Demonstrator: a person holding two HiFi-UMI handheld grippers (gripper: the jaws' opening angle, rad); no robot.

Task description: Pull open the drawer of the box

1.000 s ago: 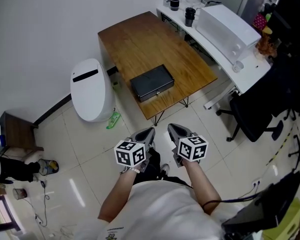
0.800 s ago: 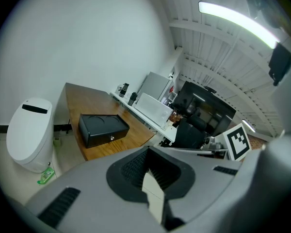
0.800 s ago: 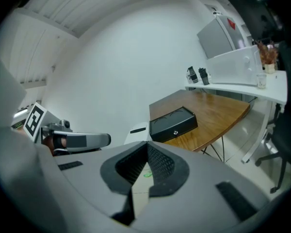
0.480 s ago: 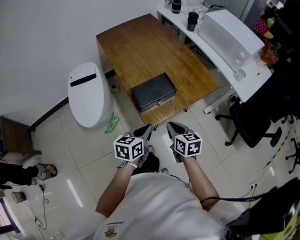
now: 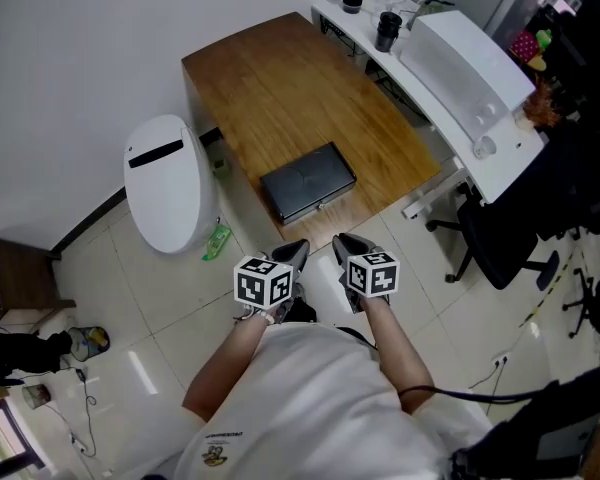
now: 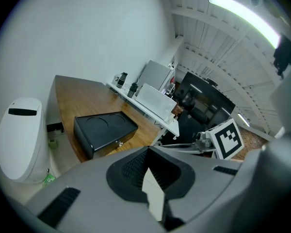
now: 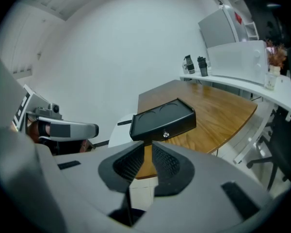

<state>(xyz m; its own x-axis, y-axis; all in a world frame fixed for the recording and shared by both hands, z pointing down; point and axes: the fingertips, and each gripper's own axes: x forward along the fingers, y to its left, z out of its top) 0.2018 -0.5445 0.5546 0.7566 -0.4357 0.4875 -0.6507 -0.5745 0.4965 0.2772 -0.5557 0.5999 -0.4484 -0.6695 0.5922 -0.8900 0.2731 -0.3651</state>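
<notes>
Right now you're holding both grippers close in over the floor: left gripper [image 5: 300, 247] fingers pressed together, right gripper [image 5: 338, 239] fingers barely parted, both empty. Ahead, the black box [image 5: 308, 181] is sitting near the table [image 5: 280, 78] edge, its drawer [image 7: 167, 129] shut. Pulling unbraced is likely dragging the box off.
</notes>
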